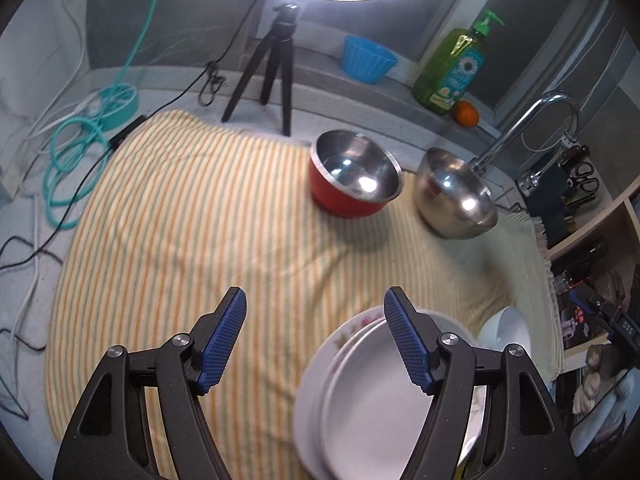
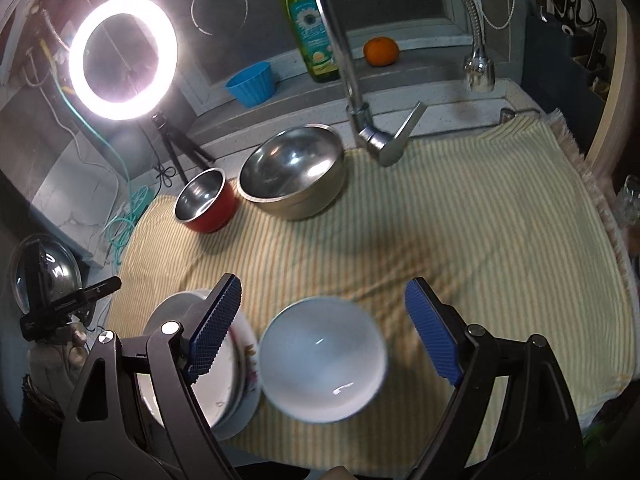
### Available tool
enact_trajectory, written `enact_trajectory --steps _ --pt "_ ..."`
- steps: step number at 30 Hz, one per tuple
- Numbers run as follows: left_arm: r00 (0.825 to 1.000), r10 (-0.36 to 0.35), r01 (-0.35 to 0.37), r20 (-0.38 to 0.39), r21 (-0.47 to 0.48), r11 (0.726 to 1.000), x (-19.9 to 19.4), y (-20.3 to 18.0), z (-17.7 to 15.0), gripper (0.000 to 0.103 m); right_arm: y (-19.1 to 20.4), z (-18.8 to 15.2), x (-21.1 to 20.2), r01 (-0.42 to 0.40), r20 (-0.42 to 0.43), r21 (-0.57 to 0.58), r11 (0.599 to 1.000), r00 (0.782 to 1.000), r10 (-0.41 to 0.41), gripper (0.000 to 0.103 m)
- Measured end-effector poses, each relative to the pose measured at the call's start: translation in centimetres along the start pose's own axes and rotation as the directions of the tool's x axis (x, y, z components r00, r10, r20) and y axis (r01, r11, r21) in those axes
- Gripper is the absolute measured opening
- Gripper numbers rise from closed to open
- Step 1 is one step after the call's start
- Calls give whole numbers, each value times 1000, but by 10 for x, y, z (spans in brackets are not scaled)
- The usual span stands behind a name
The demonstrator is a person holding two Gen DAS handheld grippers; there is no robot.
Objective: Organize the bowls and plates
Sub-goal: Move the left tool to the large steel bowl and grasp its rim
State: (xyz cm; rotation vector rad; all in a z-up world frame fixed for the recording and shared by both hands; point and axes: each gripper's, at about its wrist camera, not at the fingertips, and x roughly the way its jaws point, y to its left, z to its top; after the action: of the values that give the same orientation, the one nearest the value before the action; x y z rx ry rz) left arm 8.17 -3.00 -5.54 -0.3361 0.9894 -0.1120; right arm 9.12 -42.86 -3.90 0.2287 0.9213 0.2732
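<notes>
Left wrist view: left gripper (image 1: 314,338) with jaws apart, empty, above striped towel (image 1: 192,216); stacked white plates (image 1: 360,392) at five o'clock beneath the right-hand pad, contact unclear through blur. Red bowl (image 1: 352,176) and steel bowl (image 1: 456,196) side by side at one o'clock. Right wrist view: right gripper (image 2: 324,330) spread wide, nothing clamped; white bowl (image 2: 324,360) below, between the pads, apart from both, just beside the plates at eight o'clock. Faucet (image 2: 352,64) at twelve.
</notes>
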Motion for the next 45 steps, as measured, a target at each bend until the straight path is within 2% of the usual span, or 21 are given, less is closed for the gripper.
enact_trajectory --steps 7,15,19,21,24,26,35,39,41,45 --pt "999 -50 49 16 52 997 18 -48 23 71 -30 34 14 -55 -2 0 999 998 55 86" --pt "996 -85 84 12 62 995 52 -89 48 69 -62 64 55 -170 -51 80 982 983 174 86" --pt "993 -120 121 -13 44 992 74 -100 61 59 -74 76 77 -232 -68 140 963 968 243 86" --pt "992 -122 123 -25 42 992 85 -105 67 57 -76 80 88 -246 -82 150 958 962 260 83" --pt "989 -137 138 -54 31 990 102 -110 74 49 -75 85 104 -276 -99 140 951 952 291 78" --pt "988 -135 136 -69 20 990 113 -111 78 40 -72 86 112 -290 -112 144 946 945 307 74" --pt "980 -166 164 -113 -32 986 141 -113 89 33 -65 93 149 -333 -169 177 926 917 362 54" --pt "980 -156 155 -123 -15 988 146 -116 90 33 -64 94 158 -331 -178 186 925 914 363 49" --pt "980 -150 150 -127 -12 989 149 -116 91 28 -64 95 162 -335 -182 198 921 911 370 43" --pt "979 -151 151 -137 -11 988 154 -116 92 26 -60 94 167 -338 -187 203 919 908 375 40"
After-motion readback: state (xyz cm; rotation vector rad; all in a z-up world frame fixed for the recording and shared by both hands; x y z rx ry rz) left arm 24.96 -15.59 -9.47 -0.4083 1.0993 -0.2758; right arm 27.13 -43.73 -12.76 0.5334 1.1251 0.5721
